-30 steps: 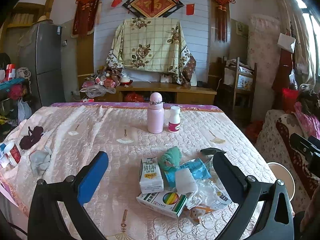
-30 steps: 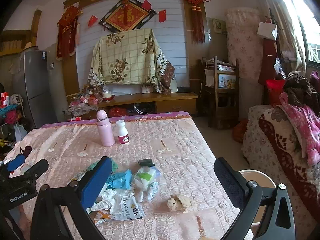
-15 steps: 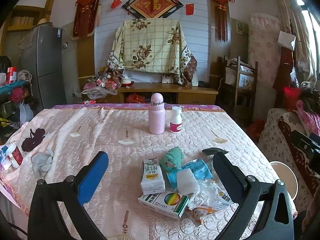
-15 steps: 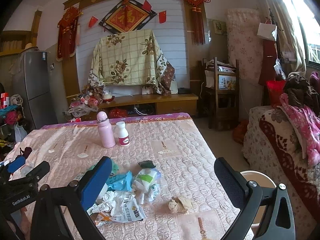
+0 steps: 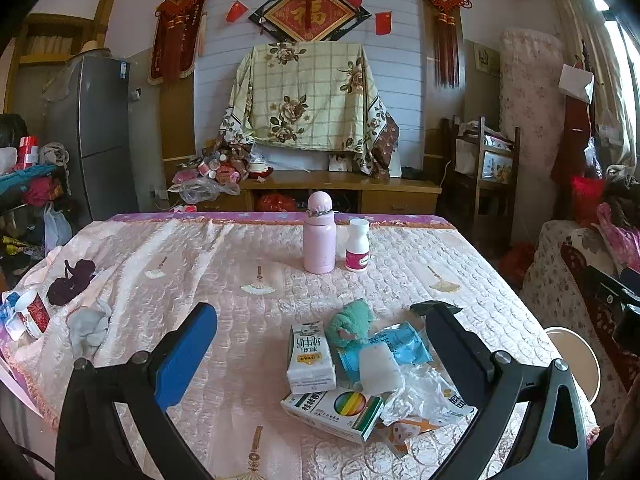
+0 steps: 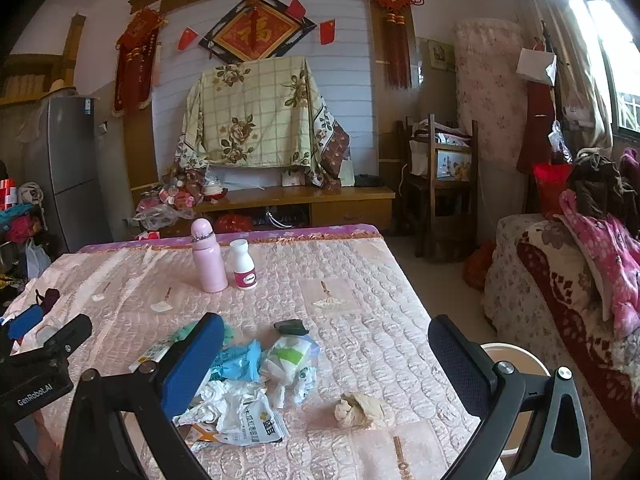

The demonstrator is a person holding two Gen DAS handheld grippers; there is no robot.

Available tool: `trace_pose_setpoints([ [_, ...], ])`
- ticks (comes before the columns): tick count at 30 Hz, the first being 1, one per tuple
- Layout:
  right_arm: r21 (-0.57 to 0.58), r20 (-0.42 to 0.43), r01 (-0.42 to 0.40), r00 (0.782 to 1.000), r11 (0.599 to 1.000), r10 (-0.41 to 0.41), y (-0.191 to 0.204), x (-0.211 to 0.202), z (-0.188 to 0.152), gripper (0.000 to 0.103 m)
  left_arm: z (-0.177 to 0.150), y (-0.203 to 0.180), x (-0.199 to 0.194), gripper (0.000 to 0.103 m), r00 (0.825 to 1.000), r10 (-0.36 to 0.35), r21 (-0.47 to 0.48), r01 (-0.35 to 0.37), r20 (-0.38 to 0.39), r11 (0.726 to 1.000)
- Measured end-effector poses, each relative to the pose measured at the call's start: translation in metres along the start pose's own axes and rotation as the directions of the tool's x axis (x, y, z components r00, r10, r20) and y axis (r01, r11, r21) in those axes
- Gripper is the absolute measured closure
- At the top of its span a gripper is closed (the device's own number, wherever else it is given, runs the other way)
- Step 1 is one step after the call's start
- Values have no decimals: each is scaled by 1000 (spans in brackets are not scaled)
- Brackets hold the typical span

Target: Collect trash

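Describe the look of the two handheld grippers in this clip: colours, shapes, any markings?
Both match: the left gripper and right gripper have glossy black frames with silver pivot bolts and triangular cut-outs. Each has a flat paddle finger with a blue pad on the left and a black textured pad on the right. In the right wrist view, the left unit's black body reads "GenRobot.AI". No cables or sleeves show.

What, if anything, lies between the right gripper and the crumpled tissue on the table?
Nothing visible. The right gripper is open above the table, and the tissue lies alone in its gap, right of the wrapper pile.
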State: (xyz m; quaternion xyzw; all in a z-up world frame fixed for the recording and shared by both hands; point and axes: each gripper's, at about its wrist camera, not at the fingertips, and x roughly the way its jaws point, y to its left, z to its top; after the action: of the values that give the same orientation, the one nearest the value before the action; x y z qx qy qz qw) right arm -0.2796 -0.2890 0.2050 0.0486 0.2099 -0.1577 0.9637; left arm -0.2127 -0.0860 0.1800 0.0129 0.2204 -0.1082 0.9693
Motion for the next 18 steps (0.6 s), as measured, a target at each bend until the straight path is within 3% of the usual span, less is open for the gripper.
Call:
trace_pose_setpoints([
  [18,-9,-26,-5,1000,1000,5,4,8,-2,0,-4,0,7,0,1000,15,0,-15,-24,1000],
])
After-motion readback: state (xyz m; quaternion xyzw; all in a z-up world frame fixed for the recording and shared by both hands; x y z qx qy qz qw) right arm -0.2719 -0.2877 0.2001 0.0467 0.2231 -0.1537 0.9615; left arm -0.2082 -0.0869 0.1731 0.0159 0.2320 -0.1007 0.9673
